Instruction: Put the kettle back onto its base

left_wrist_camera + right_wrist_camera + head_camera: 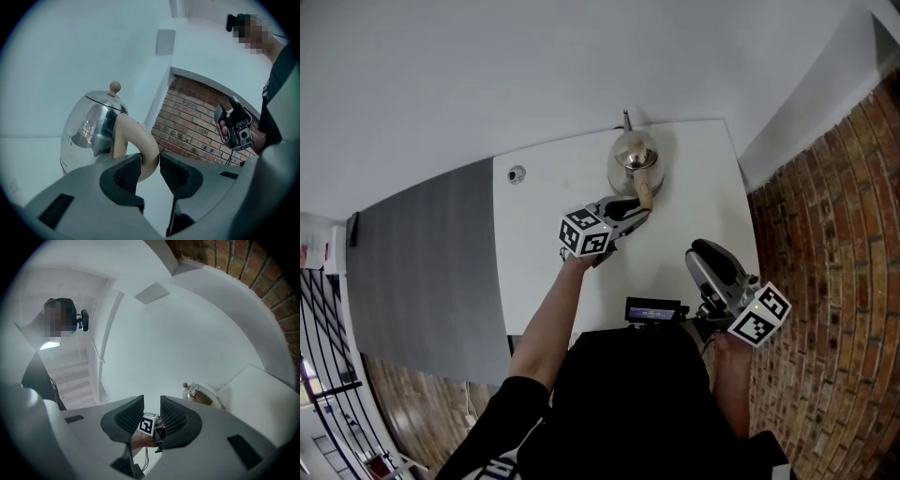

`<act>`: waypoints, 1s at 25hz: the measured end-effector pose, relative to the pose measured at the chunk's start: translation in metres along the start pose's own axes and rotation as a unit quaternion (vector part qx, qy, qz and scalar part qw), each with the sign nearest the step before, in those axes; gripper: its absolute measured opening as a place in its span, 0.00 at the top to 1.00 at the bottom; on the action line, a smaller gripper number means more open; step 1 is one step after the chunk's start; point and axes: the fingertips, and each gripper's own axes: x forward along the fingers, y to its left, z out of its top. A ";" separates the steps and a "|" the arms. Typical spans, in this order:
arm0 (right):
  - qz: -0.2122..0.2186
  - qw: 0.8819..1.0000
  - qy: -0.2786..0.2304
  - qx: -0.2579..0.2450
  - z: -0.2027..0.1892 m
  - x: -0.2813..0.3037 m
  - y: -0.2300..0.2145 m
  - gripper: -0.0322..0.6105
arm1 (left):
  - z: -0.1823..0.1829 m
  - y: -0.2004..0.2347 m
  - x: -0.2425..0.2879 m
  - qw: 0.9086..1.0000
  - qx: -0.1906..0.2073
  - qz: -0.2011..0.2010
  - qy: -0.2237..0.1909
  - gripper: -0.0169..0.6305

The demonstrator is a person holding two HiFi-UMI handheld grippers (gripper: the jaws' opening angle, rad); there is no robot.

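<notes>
Lit brightly and evenly, diffuse; only faint soft shadow beside the kettle (635, 161). Mirror glare on kettle's steel. Heavy fisheye bending, dark vignetted corners away from kettle. Focus sharp.

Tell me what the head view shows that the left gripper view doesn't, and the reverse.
Head view only: the white table with its round hole, and where the right gripper sits, by the near right edge. Left gripper view only: pads of the left gripper pressing both sides of the kettle by its tan handle. Both: kettle, handle, both grippers.
</notes>
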 end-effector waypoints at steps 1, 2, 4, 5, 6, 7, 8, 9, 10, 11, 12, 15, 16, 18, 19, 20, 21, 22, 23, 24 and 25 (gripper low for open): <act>0.002 1.000 0.001 0.000 0.000 0.000 -0.001 0.77 | 0.000 0.000 -0.001 1.000 -0.002 -0.001 -0.002 0.76; 0.004 1.000 0.002 0.001 0.001 0.000 -0.002 0.77 | -0.001 -0.001 -0.002 1.000 -0.003 -0.002 -0.004 0.76; 0.008 1.000 0.005 0.004 0.001 0.000 -0.004 0.77 | -0.002 0.000 -0.007 1.000 -0.006 0.000 -0.009 0.76; 0.010 1.000 0.007 0.006 0.001 0.000 -0.006 0.77 | -0.003 0.000 -0.011 1.000 -0.010 0.004 -0.014 0.76; 0.012 1.000 0.010 0.008 0.000 0.000 -0.008 0.77 | -0.003 0.001 -0.016 1.000 -0.016 0.010 -0.023 0.76; 0.016 1.000 0.013 0.011 -0.001 0.000 -0.010 0.77 | -0.003 0.002 -0.023 0.999 -0.024 0.018 -0.036 0.76; 0.020 1.000 0.016 0.014 -0.002 0.001 -0.012 0.77 | -0.002 0.002 -0.031 0.998 -0.033 0.027 -0.051 0.76; 0.025 0.999 0.020 0.017 -0.003 0.002 -0.014 0.77 | 0.000 0.001 -0.041 0.996 -0.043 0.036 -0.068 0.76; 0.030 0.999 0.023 0.019 -0.004 0.004 -0.015 0.77 | 0.002 0.000 -0.052 0.994 -0.053 0.046 -0.086 0.76; 0.037 0.999 0.027 0.021 -0.005 0.005 -0.017 0.77 | 0.005 -0.002 -0.063 0.991 -0.061 0.057 -0.104 0.76; 0.043 0.998 0.030 0.023 -0.005 0.006 -0.018 0.77 | 0.007 -0.005 -0.074 0.988 -0.068 0.068 -0.119 0.76; 0.059 0.997 0.044 0.028 -0.007 0.010 -0.025 0.77 | 0.012 -0.019 -0.103 0.981 -0.083 0.091 -0.150 0.76; 0.063 0.996 0.048 0.028 -0.007 0.011 -0.027 0.77 | 0.014 -0.025 -0.111 0.979 -0.088 0.095 -0.157 0.76; 0.067 0.996 0.053 0.026 -0.005 0.012 -0.030 0.77 | 0.021 -0.037 -0.124 0.976 -0.096 0.103 -0.169 0.76; 0.067 0.996 0.051 0.023 -0.003 0.013 -0.031 0.77 | 0.025 -0.043 -0.129 0.974 -0.099 0.102 -0.176 0.76; 0.066 0.996 0.048 0.019 -0.001 0.013 -0.030 0.77 | 0.030 -0.048 -0.134 0.973 -0.099 0.098 -0.184 0.76; 0.064 0.997 0.042 0.015 0.002 0.013 -0.029 0.77 | 0.034 -0.053 -0.137 0.972 -0.098 0.091 -0.191 0.76; 0.063 0.997 0.036 0.010 0.005 0.013 -0.025 0.77 | 0.039 -0.057 -0.141 0.972 -0.096 0.084 -0.198 0.76; 0.061 0.998 0.030 0.006 0.006 0.012 -0.020 0.77 | 0.042 -0.062 -0.144 0.972 -0.094 0.077 -0.203 0.76; 0.059 0.998 0.026 0.002 0.005 0.011 -0.015 0.77 | 0.045 -0.066 -0.148 0.971 -0.093 0.071 -0.208 0.76; 0.055 0.998 0.024 -0.001 0.002 0.009 -0.009 0.77 | 0.046 -0.071 -0.151 0.971 -0.093 0.065 -0.212 0.76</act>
